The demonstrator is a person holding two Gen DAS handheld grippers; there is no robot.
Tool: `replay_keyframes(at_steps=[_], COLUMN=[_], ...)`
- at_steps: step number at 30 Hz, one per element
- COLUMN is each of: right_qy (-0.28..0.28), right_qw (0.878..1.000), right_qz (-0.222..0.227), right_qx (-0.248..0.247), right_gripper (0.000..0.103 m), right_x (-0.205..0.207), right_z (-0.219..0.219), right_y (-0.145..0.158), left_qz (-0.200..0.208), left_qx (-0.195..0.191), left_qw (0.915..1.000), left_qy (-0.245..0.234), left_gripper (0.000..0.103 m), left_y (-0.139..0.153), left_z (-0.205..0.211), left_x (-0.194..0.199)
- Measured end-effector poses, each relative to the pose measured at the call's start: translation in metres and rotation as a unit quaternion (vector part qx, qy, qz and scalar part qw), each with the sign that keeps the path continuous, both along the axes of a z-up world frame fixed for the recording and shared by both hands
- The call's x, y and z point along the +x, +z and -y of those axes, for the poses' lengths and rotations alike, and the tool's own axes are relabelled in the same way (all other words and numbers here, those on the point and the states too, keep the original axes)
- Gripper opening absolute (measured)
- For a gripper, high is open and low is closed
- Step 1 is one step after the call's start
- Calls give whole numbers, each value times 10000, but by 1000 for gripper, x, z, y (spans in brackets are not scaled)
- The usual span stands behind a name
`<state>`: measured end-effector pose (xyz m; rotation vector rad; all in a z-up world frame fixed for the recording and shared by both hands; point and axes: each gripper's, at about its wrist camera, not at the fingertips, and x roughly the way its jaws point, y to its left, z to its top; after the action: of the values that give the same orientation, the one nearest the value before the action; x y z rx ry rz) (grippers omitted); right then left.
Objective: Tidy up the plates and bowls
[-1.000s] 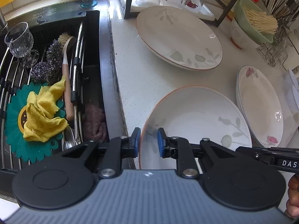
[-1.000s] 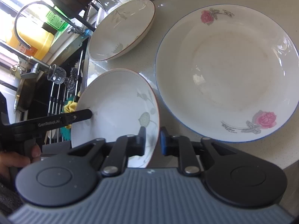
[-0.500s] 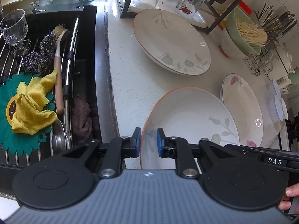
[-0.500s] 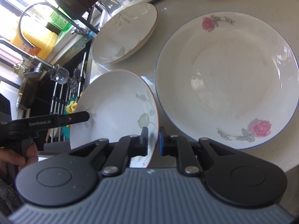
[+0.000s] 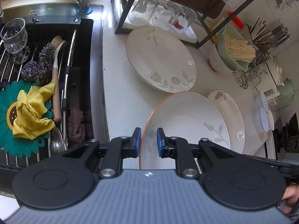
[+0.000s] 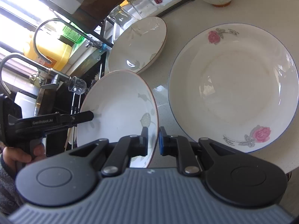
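Observation:
Both grippers hold one white leaf-pattern plate with an orange rim (image 5: 186,119), lifted off the counter and tilted. My left gripper (image 5: 148,140) is shut on its near left rim. My right gripper (image 6: 153,140) is shut on its right rim (image 6: 119,108); the left gripper's finger shows across the plate in the right wrist view (image 6: 82,116). A second leaf-pattern plate (image 5: 160,59) lies flat at the back of the counter and also shows in the right wrist view (image 6: 138,43). A rose-pattern plate with a blue rim (image 6: 233,89) lies on the right, partly hidden behind the held plate in the left wrist view (image 5: 231,115).
A black sink (image 5: 80,71) on the left holds a rack with a yellow cloth (image 5: 31,112), scrubbers, a brush and a stemmed glass (image 5: 14,35). A black shelf frame with upturned glasses (image 5: 160,15) stands at the back. A green bowl of sticks (image 5: 235,48) and a cutlery rack are at the back right.
The held plate has risen off the counter and tilted more upright. Both grippers went up with it and the counter now looks farther away.

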<state>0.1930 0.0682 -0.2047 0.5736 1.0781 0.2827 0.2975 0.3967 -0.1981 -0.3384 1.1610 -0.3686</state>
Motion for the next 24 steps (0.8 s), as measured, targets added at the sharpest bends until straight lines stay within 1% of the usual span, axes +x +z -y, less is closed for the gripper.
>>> replay_keyframes(at_steps=[5, 11, 16, 24], right_qy=[-43, -84, -231, -206], right_qw=[10000, 9998, 9995, 9994], right_qz=[40, 132, 182, 245], right_qx=[-6, -110, -92, -135], right_gripper=[14, 14, 14, 14], right_x=[2, 2, 4, 7], right_z=[11, 32, 54, 92], right_y=[5, 13, 16, 18], left_qz=[64, 82, 48, -1], left_qx=[-127, -163, -209, -398], left_qw=[9999, 9997, 9995, 9988], left_qy=[11, -153, -250, -281], left_gripper=[20, 20, 20, 20], left_y=[8, 13, 12, 9], left_z=[10, 33, 56, 91], left_x=[3, 11, 15, 22])
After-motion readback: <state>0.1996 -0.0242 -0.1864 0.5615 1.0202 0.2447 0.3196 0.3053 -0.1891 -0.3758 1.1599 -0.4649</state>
